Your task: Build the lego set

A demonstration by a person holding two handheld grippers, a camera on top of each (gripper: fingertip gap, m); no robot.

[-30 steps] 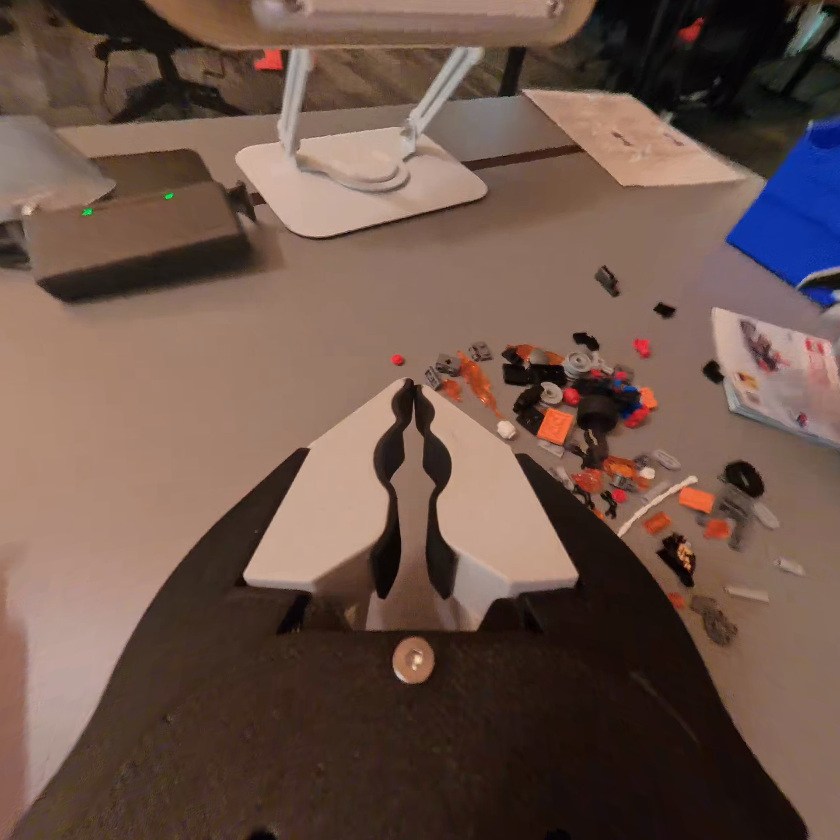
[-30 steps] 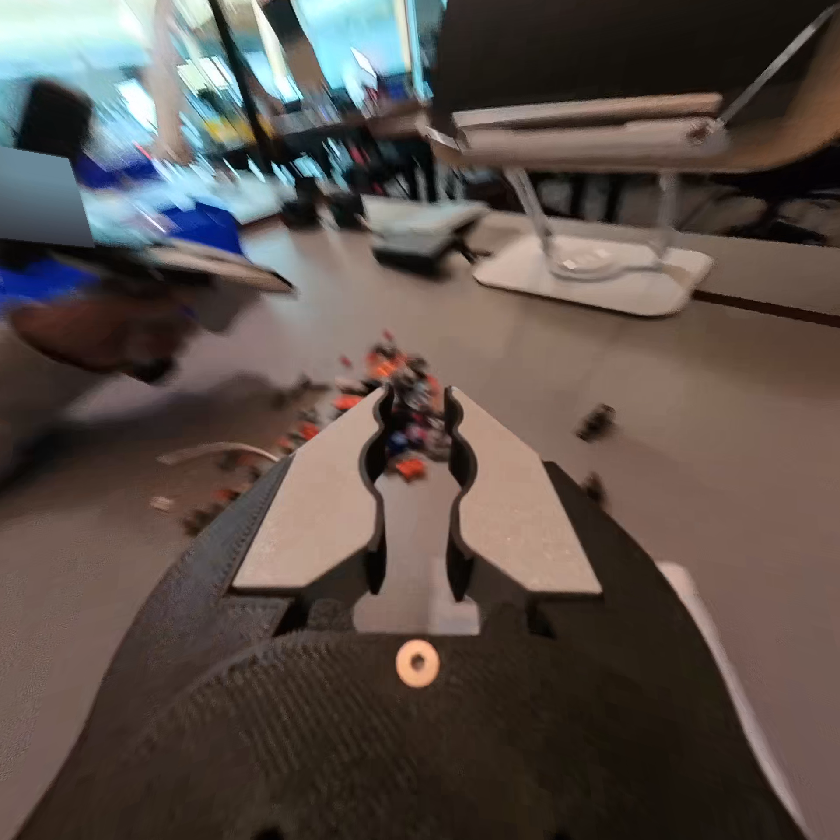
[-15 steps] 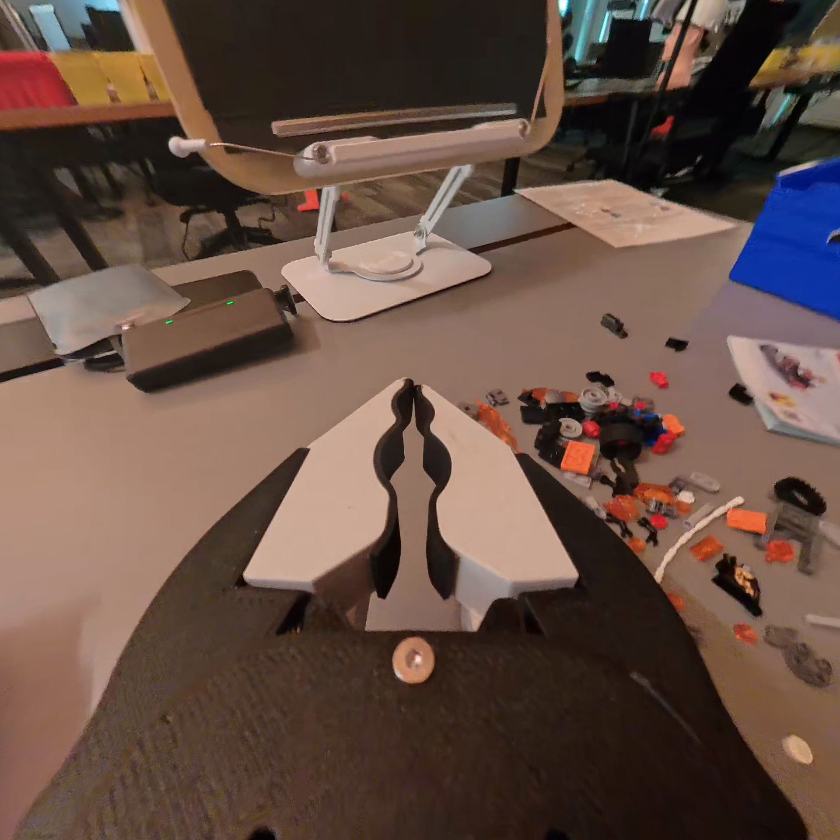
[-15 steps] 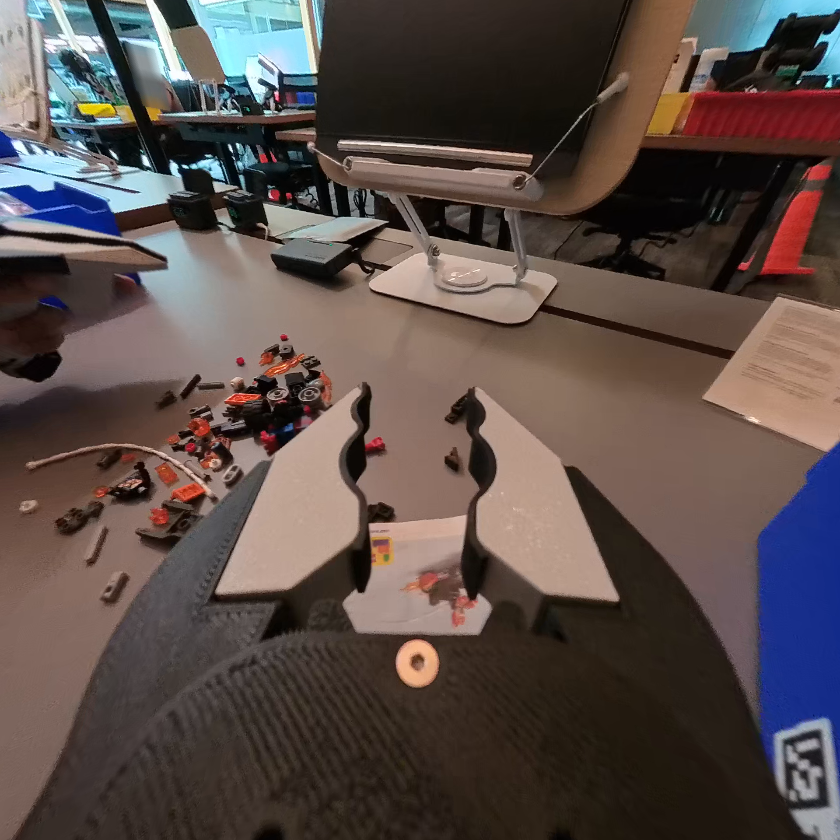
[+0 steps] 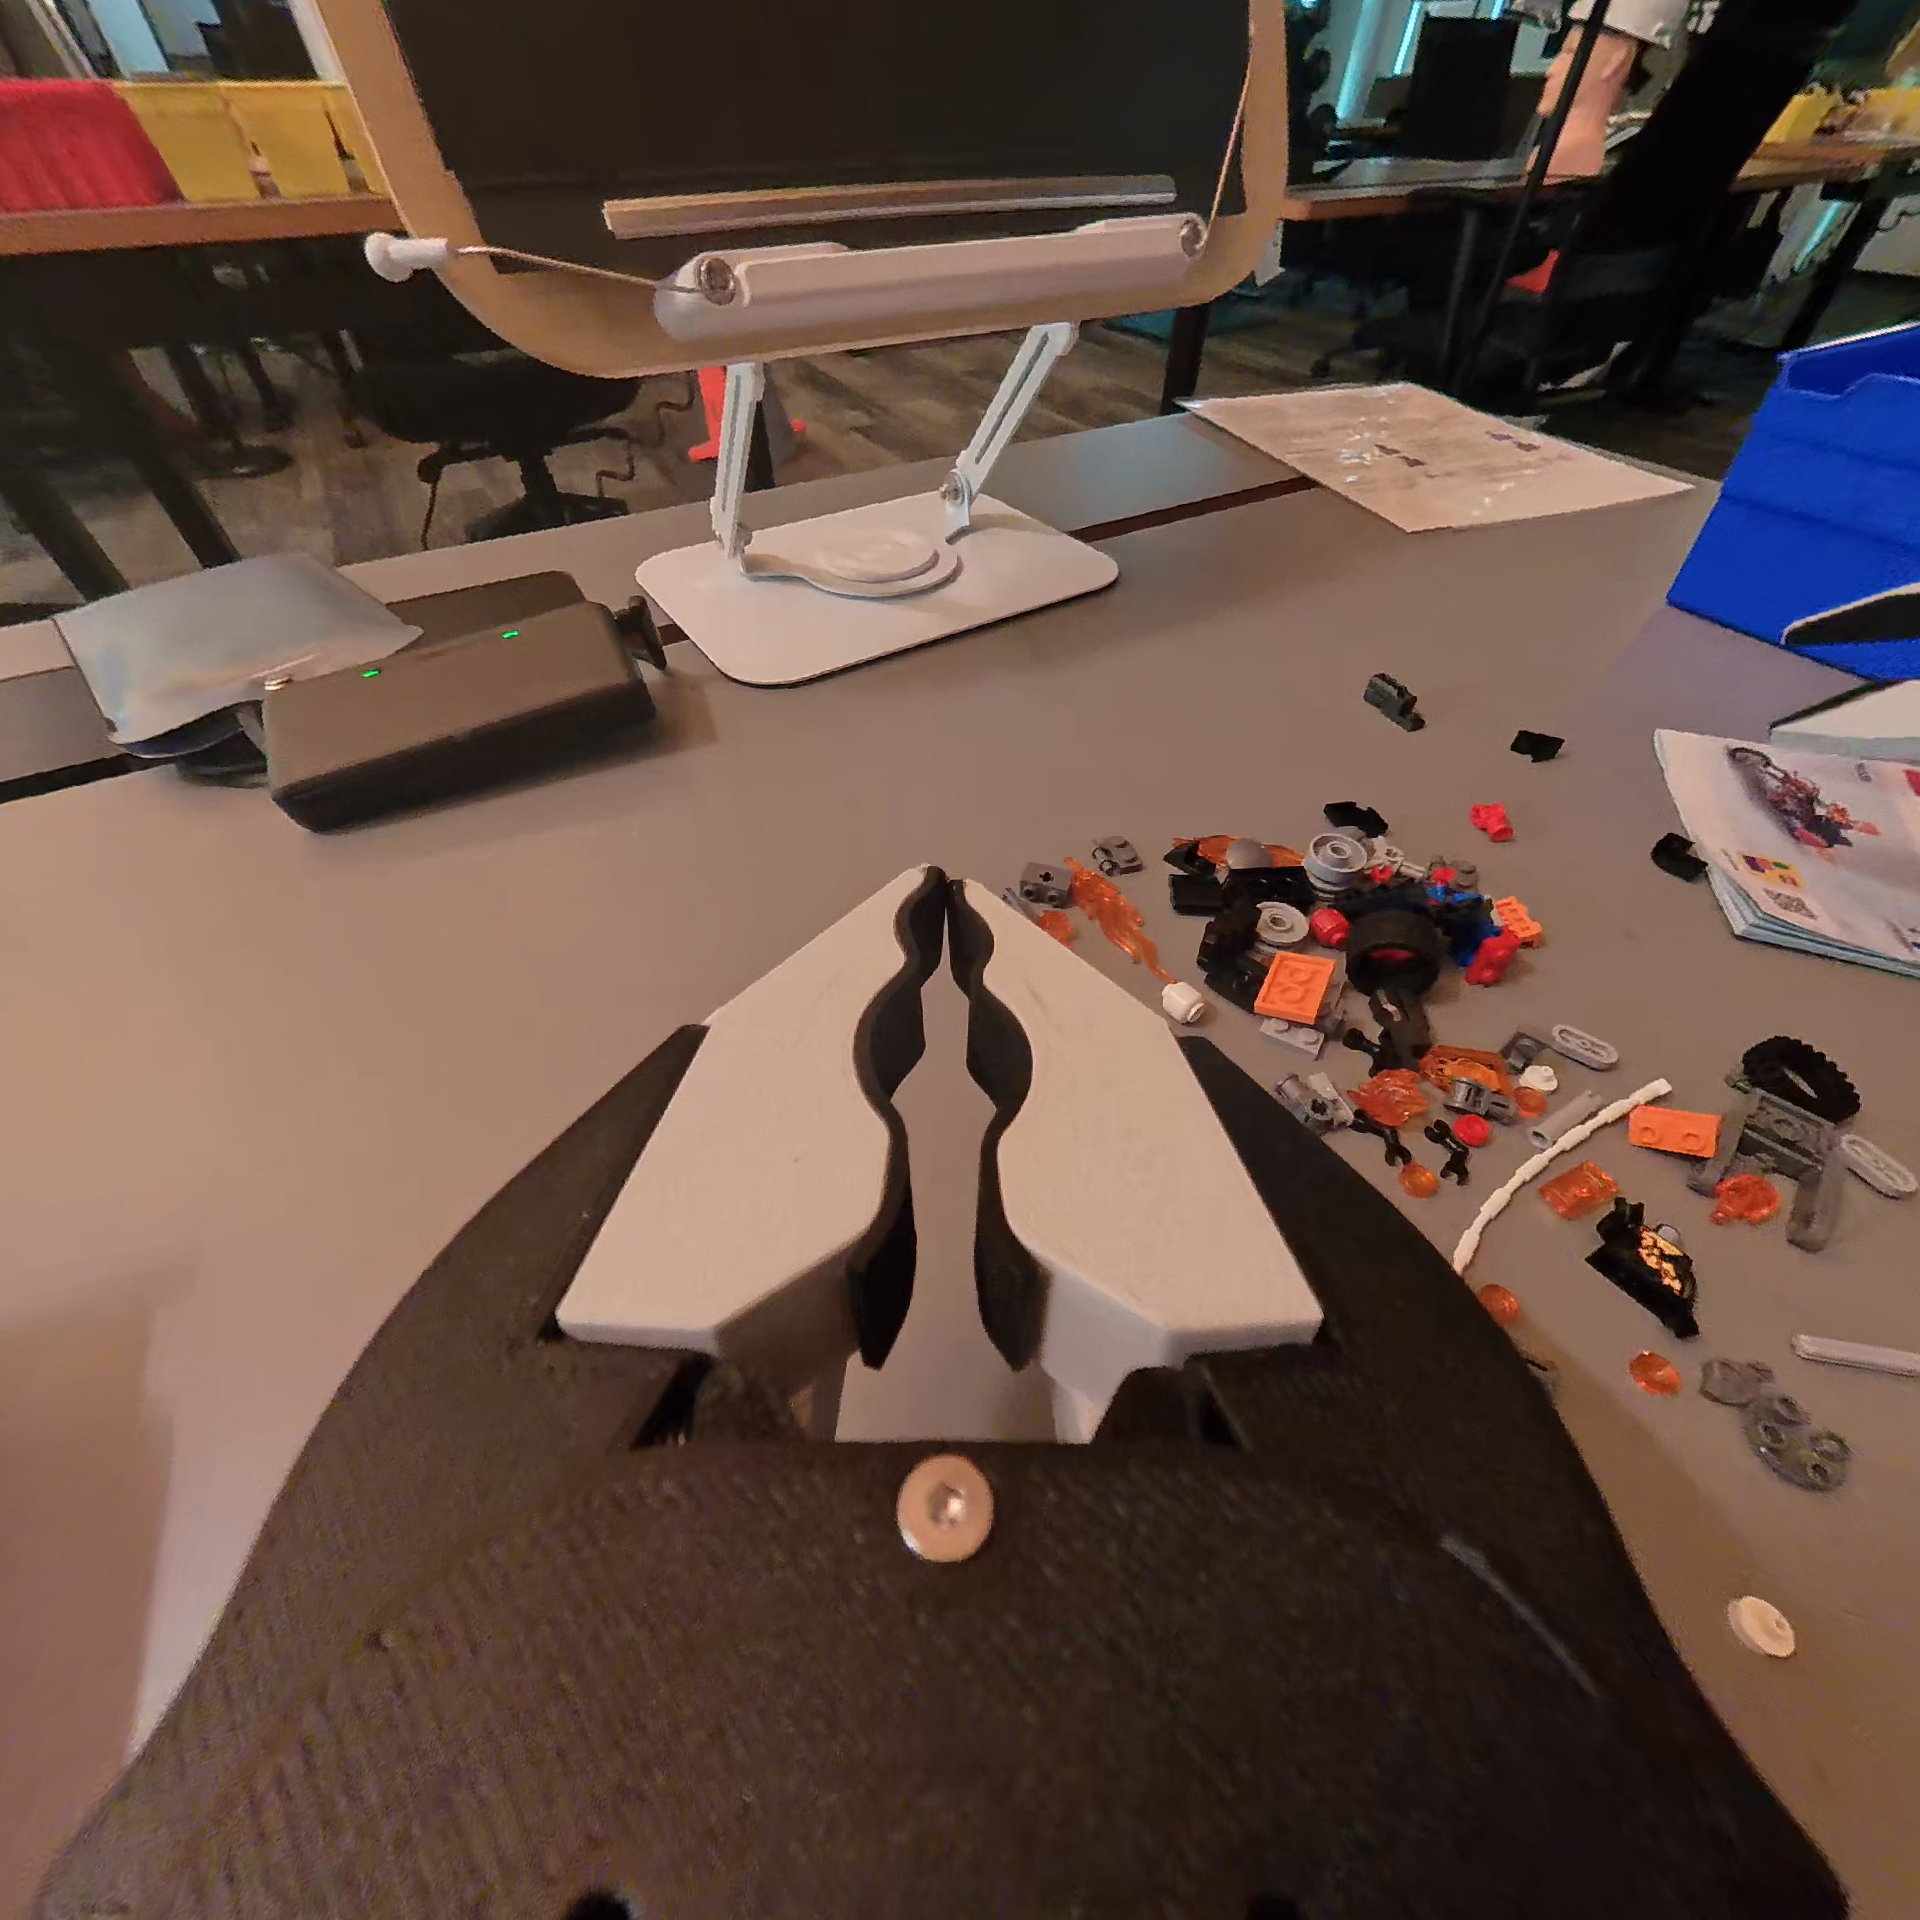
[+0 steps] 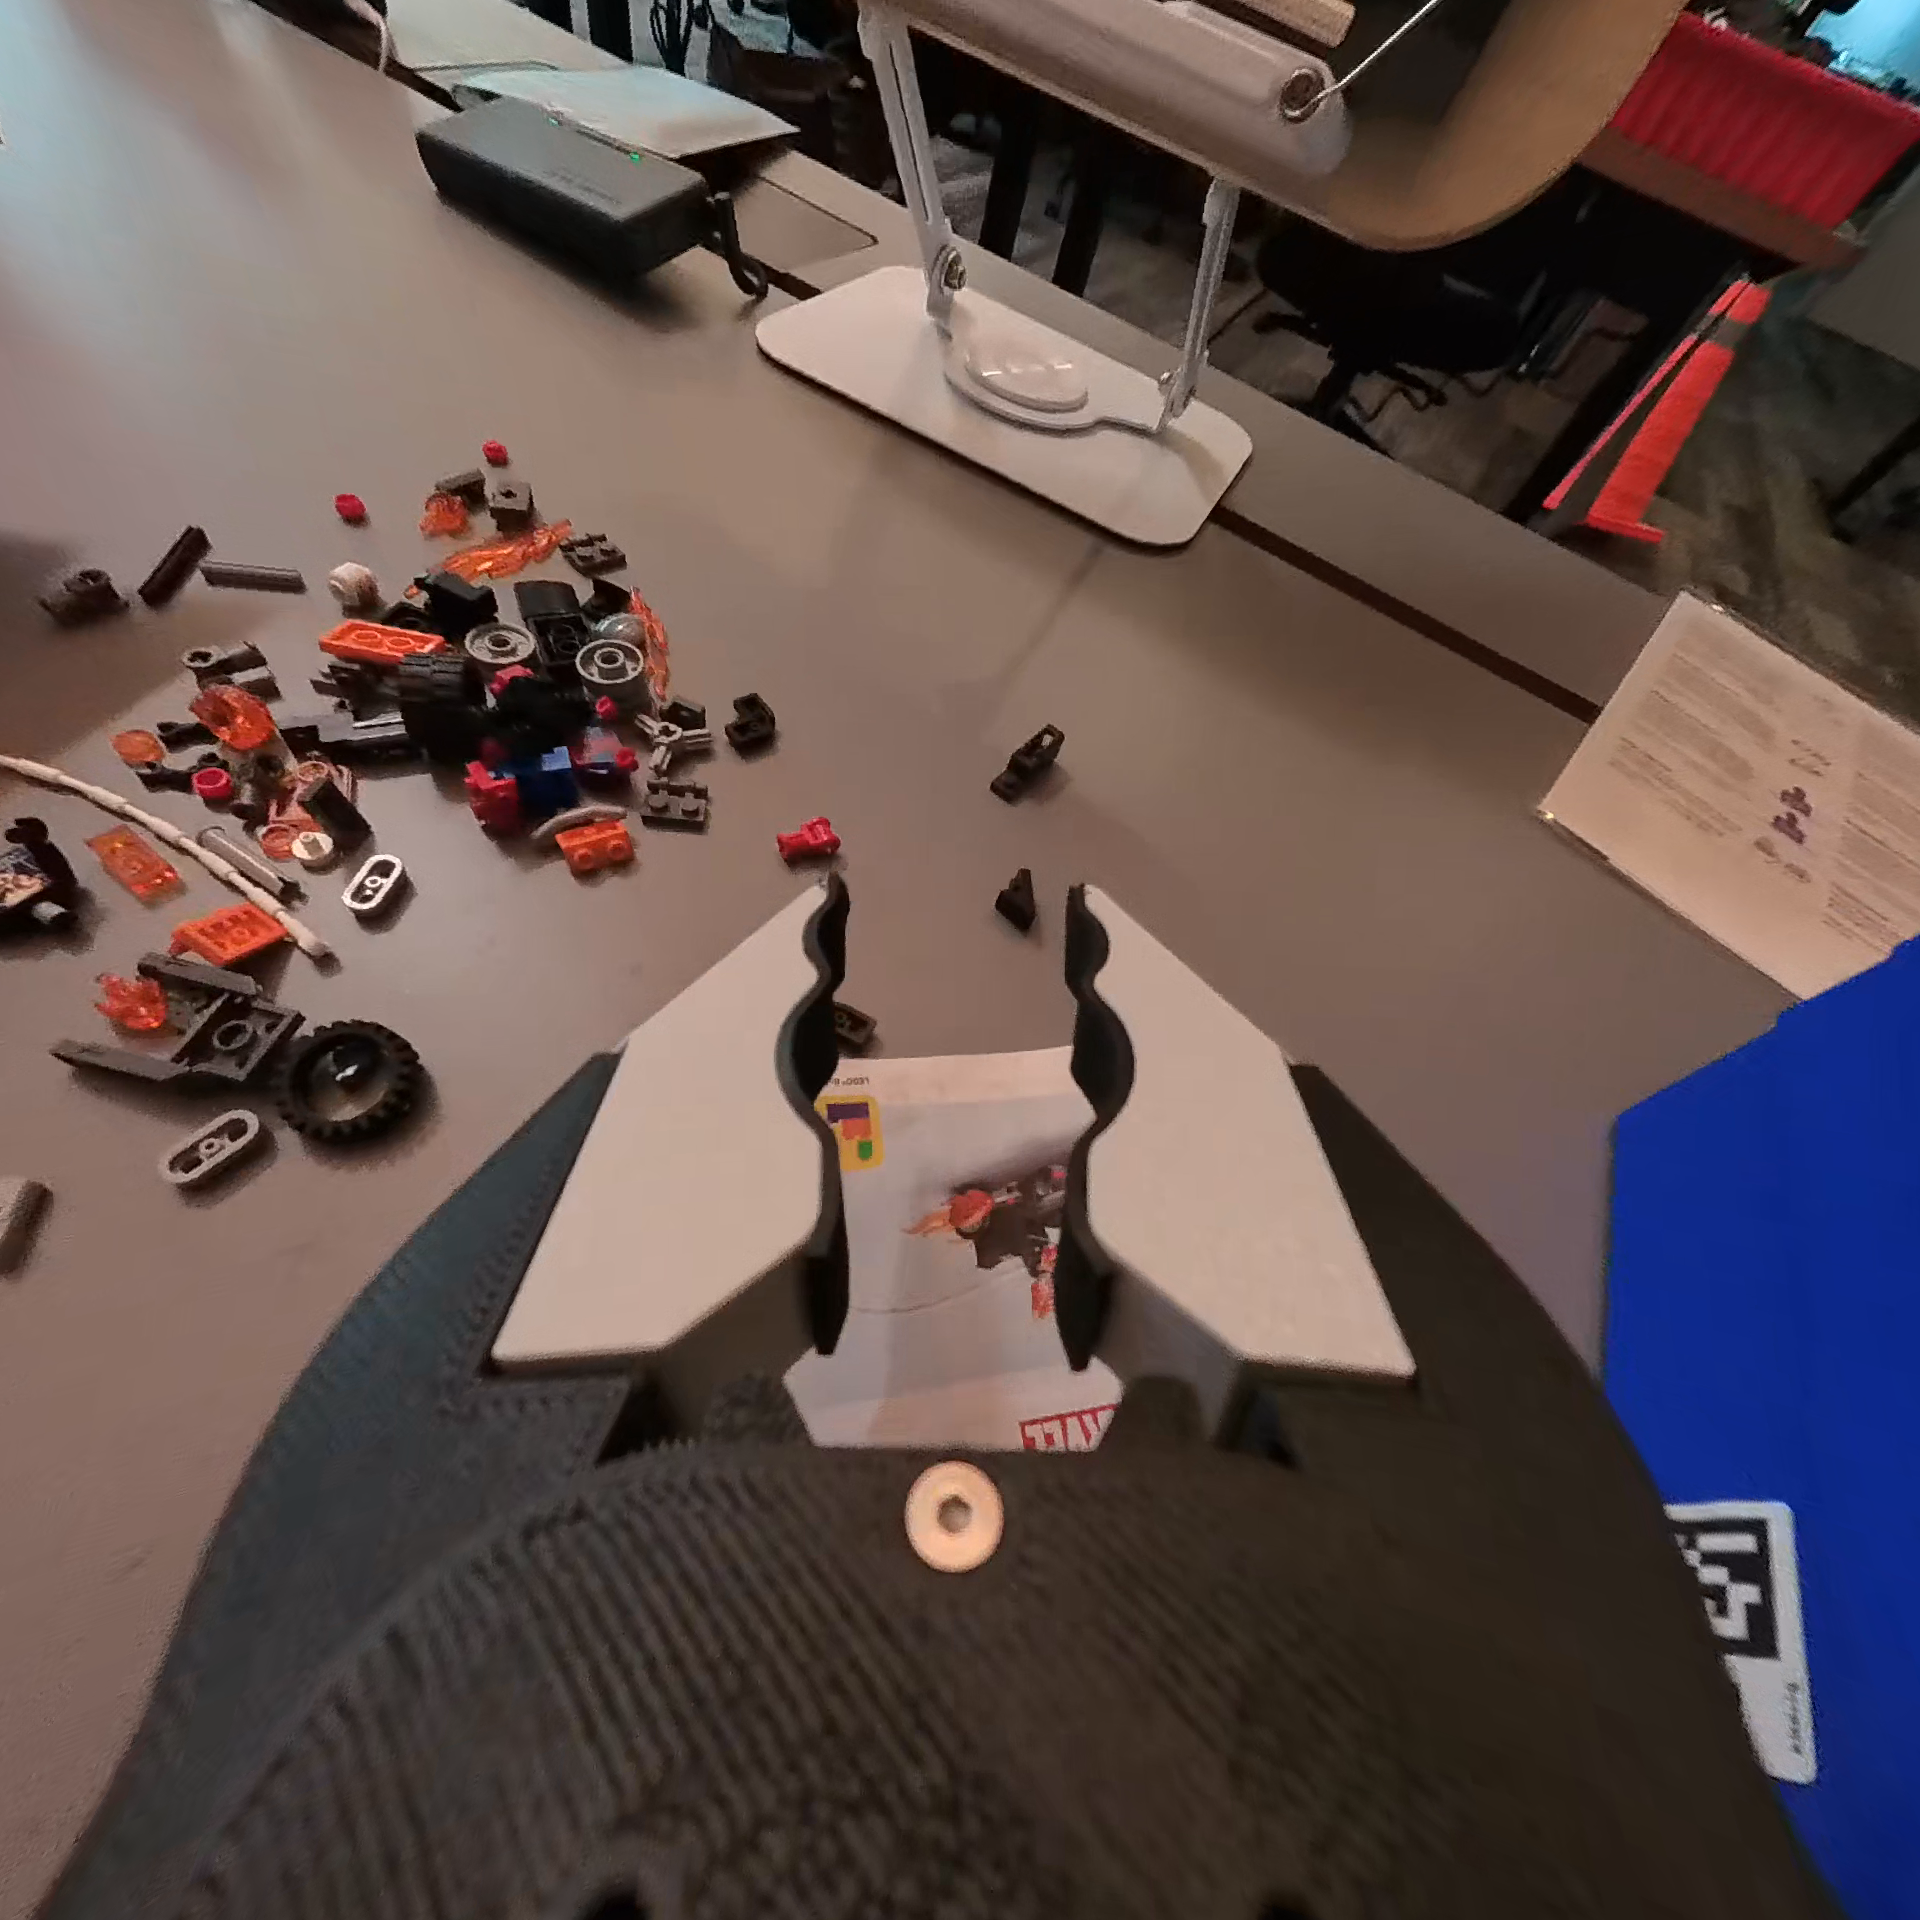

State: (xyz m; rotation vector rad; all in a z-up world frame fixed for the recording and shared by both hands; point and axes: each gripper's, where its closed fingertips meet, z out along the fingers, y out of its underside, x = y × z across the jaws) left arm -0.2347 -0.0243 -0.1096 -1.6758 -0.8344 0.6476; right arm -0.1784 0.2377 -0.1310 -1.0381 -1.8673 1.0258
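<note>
The left gripper [image 5: 948, 883] is hanging over a bare part of the grey counter [image 5: 416, 987], and its fingers [image 5: 810, 1122] are pressed together with nothing between them. The right gripper [image 6: 951, 899] is hanging over the little picture booklet [image 6: 951, 1226], and its fingers [image 6: 1216, 1153] are spread wide apart and empty. The pile of lego pieces [image 6: 499, 686] is lying loose in the middle of the counter, between the two grippers. A blue bin [image 6: 1766, 1299] is sitting near the booklet.
</note>
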